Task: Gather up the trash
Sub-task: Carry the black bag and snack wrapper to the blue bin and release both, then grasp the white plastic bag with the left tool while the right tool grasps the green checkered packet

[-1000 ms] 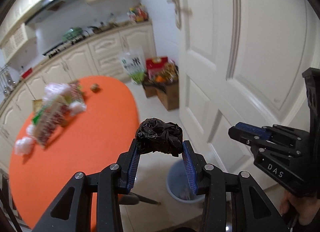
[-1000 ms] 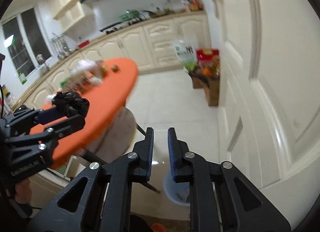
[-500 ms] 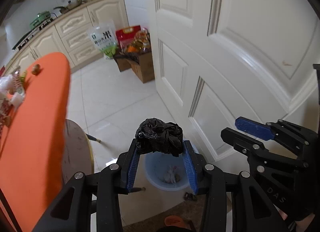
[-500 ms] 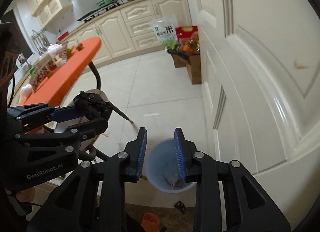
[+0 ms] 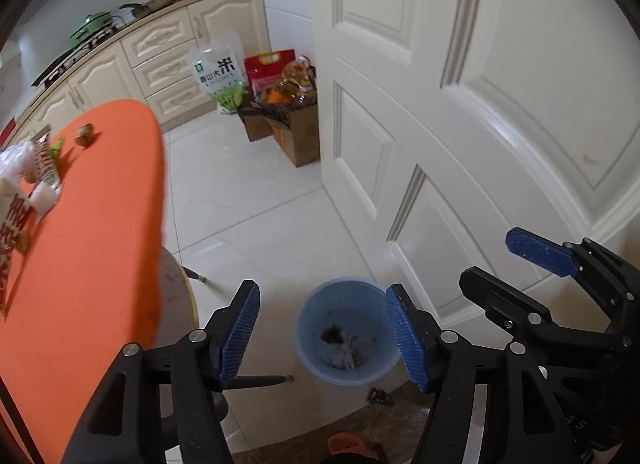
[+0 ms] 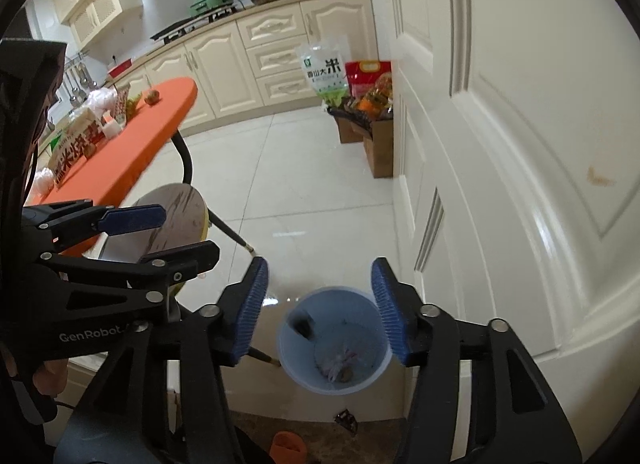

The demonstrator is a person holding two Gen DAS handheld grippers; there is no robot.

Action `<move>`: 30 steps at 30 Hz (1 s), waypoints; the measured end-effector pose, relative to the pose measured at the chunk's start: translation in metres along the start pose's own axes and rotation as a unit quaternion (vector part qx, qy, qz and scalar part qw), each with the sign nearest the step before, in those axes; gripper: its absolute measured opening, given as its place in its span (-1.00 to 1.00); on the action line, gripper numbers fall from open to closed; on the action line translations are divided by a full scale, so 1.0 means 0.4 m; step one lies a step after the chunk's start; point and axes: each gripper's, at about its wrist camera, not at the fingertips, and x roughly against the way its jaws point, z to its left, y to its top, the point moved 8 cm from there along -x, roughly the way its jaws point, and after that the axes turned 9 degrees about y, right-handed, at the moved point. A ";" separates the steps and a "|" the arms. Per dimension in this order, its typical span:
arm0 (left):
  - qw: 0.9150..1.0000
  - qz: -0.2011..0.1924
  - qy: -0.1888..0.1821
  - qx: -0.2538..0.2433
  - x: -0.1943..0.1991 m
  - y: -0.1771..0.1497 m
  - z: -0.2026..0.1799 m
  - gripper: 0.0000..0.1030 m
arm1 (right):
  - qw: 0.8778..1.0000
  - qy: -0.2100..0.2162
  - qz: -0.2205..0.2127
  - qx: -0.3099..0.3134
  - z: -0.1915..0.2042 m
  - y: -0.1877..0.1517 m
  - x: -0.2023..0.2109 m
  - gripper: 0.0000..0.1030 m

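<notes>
You are holding both grippers over the blue bin (image 5: 347, 331) beside the door's (image 5: 460, 111) bottom edge; left gripper (image 5: 322, 334) and right gripper (image 6: 320, 306), jaws just widening, are empty, and the black wad (image 6: 302, 322) is lying inside the bin's rim.

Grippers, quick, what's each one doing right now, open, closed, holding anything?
Left gripper: open, empty, jaws just opened.
Right gripper: open, empty, jaws just opened.

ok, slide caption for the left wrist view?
Left tongs open over the blue bin, black wad inside.
</notes>
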 end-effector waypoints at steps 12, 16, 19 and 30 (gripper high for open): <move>0.987 -0.111 0.074 0.090 0.254 -0.074 0.350 0.46 | 0.994 0.064 -0.042 0.081 0.337 0.165 0.040 0.47; 0.976 -0.122 0.128 0.126 0.307 -0.165 0.537 0.58 | 0.987 0.101 -0.041 0.115 0.510 0.212 -0.004 0.59; 0.967 -0.116 0.168 0.155 0.320 -0.238 0.661 0.68 | 0.983 0.126 -0.036 0.132 0.630 0.234 -0.050 0.65; 0.939 -0.064 0.224 0.254 0.185 -0.346 1.028 0.75 | 0.973 0.166 0.009 0.162 0.884 0.251 -0.266 0.73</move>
